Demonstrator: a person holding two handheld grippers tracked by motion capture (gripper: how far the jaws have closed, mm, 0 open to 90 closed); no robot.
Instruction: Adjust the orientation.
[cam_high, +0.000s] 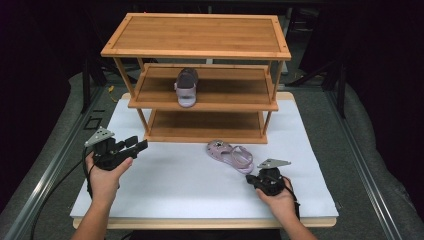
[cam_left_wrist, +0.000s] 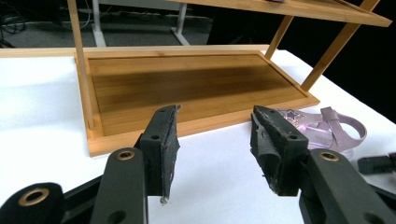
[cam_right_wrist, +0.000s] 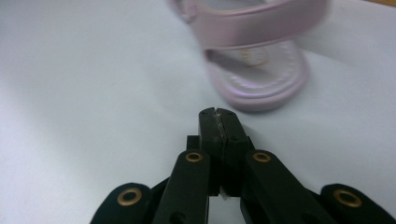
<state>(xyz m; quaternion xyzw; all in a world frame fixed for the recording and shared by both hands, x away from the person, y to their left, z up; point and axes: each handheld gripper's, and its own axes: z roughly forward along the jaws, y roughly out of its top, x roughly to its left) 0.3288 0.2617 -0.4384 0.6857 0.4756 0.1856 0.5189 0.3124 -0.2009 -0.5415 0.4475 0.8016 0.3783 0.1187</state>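
Note:
One pink sandal lies on the white table cover in front of the bamboo rack; it is also seen as the sandal close up and the sandal off to the right. A second pink sandal stands on the rack's middle shelf. My right gripper sits just short of the floor-level sandal's heel, jaws pressed together with nothing between them, as the right gripper shows. My left gripper is held at the left, open and empty, pointing toward the bottom shelf; its pads are worn.
The three-tier rack stands at the back of the white table cover. Dark floor and metal rails run along both sides. The table's wooden front edge lies near the person's forearms.

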